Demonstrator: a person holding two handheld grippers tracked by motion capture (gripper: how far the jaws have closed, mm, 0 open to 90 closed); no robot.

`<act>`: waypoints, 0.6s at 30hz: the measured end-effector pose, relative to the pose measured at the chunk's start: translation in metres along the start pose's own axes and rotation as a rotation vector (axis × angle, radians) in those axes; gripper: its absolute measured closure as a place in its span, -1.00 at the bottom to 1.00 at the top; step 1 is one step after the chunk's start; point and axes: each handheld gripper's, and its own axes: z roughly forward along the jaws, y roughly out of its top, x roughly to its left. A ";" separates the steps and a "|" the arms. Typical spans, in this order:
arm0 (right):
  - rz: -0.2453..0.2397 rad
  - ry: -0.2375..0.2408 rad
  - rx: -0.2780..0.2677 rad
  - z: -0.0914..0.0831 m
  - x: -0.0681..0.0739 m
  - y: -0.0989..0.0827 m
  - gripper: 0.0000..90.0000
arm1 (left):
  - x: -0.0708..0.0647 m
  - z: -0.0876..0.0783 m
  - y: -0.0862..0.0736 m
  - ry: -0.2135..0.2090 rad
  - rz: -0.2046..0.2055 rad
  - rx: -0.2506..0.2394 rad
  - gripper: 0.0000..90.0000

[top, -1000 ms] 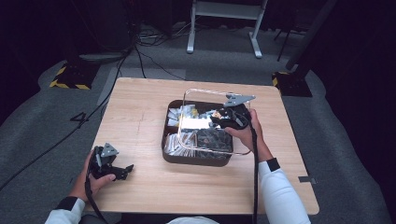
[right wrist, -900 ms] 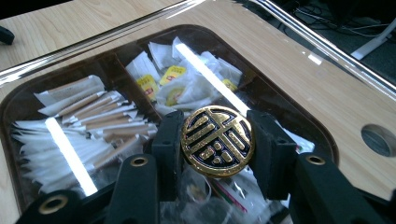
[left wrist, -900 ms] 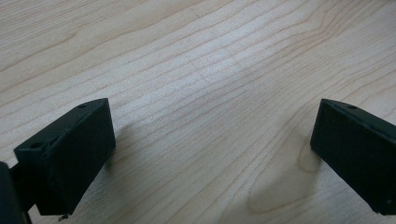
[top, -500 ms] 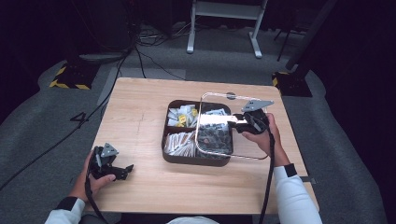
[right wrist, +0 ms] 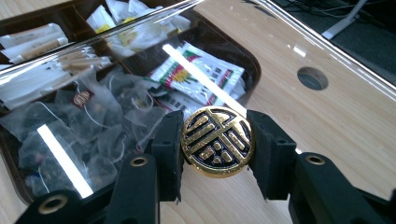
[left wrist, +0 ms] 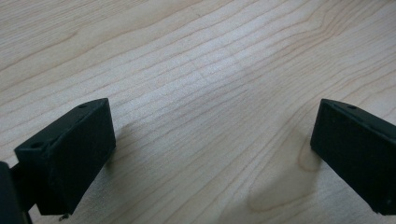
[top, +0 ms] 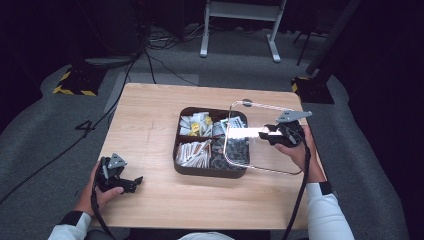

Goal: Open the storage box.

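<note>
A dark brown compartment box (top: 181, 159) of tea bags and sachets sits mid-table. My right gripper (top: 268, 136) is shut on the round gold knob (right wrist: 217, 141) of the box's clear lid (top: 260, 150). The lid hangs tilted, half over the box's right compartments and half over bare table to the right. In the right gripper view the lid (right wrist: 205, 81) shows glare stripes above the box (right wrist: 251, 64), with my right gripper (right wrist: 217, 145) clamped on both sides of the knob. My left gripper (top: 131, 184) rests open on the wood at the front left, nothing between its jaws (left wrist: 210, 154).
The wooden table (top: 150, 115) has a round cable hole (top: 246, 103) just behind the lid's far corner. Bare wood lies right of the box and along the front. Cables and a metal stand are on the floor beyond the far edge.
My right gripper has carried the clear lid to the right, from directly above the box to hanging partly past its right side. The left gripper has stayed put.
</note>
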 end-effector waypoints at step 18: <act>0.069 -0.032 0.015 -0.030 -0.033 -0.043 0.31 | 0.000 0.000 0.000 -0.002 0.000 0.000 -1.00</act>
